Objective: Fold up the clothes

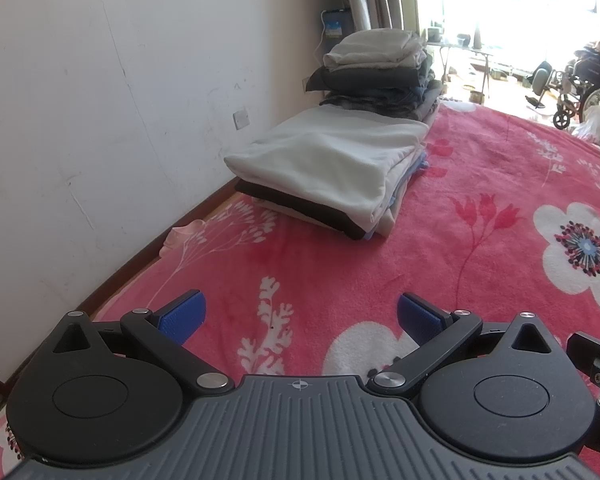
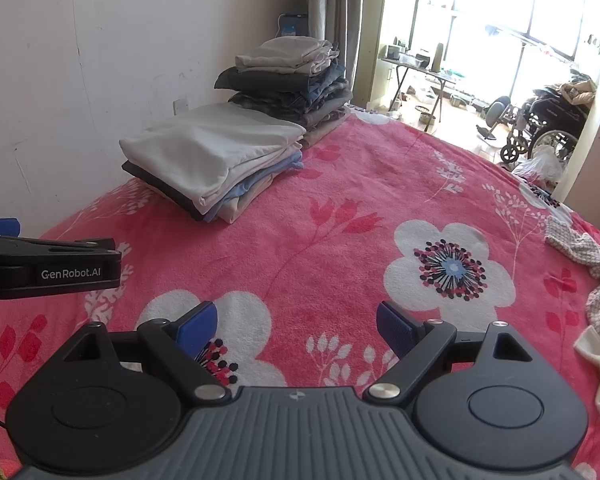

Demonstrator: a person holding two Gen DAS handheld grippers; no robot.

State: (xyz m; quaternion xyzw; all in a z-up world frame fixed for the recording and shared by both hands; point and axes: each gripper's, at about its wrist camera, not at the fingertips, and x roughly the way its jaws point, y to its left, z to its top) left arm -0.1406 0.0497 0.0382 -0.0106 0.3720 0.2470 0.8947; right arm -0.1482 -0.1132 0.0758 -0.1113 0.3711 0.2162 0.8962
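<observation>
Both tongs hang over a pink flowered blanket [image 2: 340, 208]. The left tongs [image 1: 300, 314] and the right tongs [image 2: 296, 326] gape wide, with nothing between their blue pads. Just right of the right tongs lies a crumpled checked garment [image 2: 592, 276]. Ahead and to the left, against the wall, sit a low folded pile [image 1: 332, 160] topped with white cloth and, behind it, a taller stack [image 1: 380, 72].

Two folded stacks [image 2: 216, 160] on bedspread [image 2: 340, 208] by wall [image 2: 80, 60]
</observation>
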